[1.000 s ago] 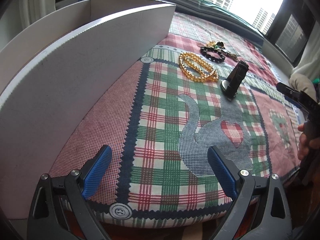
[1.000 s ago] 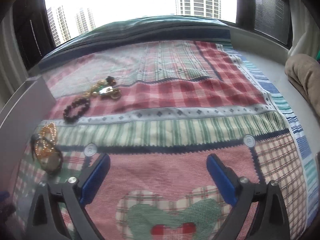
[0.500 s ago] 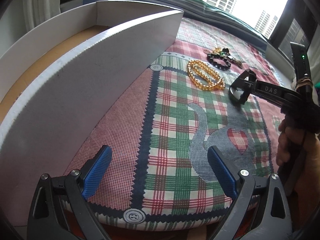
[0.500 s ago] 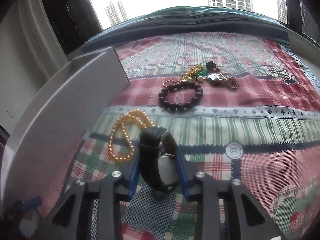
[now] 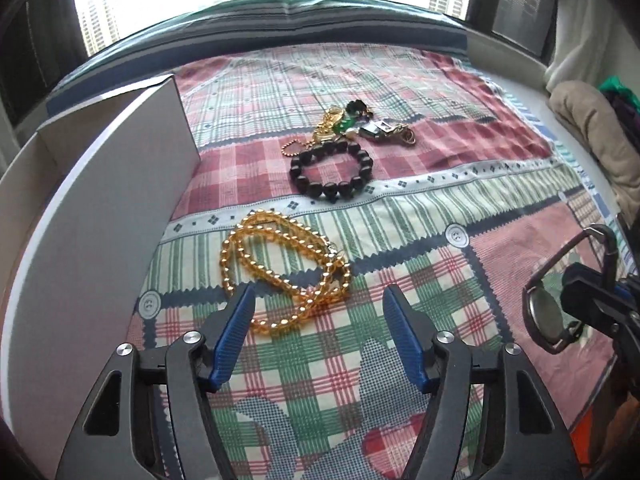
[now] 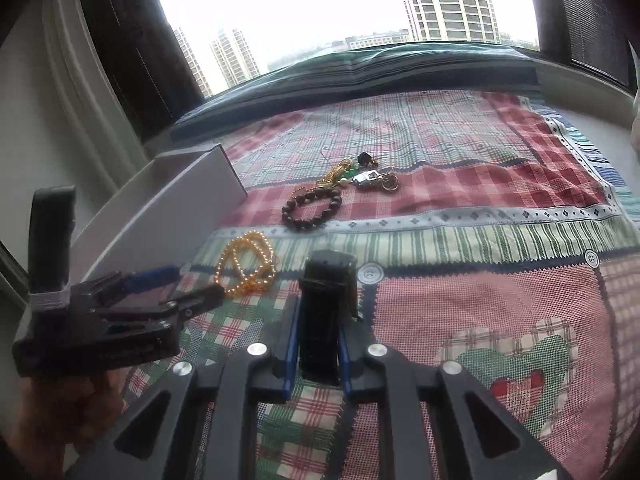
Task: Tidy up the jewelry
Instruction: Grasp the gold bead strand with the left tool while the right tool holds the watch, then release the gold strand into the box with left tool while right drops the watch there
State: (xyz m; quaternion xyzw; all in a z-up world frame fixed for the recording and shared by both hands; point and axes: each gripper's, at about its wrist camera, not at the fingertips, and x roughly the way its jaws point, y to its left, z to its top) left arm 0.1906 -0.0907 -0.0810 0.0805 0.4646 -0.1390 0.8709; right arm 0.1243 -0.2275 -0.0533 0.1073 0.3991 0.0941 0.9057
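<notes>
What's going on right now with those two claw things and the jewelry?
Right gripper shut on watch. Left gripper closing, nothing between, just short of yellow bead necklace. Nothing in the way.

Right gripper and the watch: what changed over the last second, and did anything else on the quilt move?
The right gripper closed on the black watch that stood on the quilt and lifted it. The left gripper swung from the white box to the amber bead strand, jaws closing, gripping nothing. Dark bead bracelet and trinket pile unmoved.
</notes>
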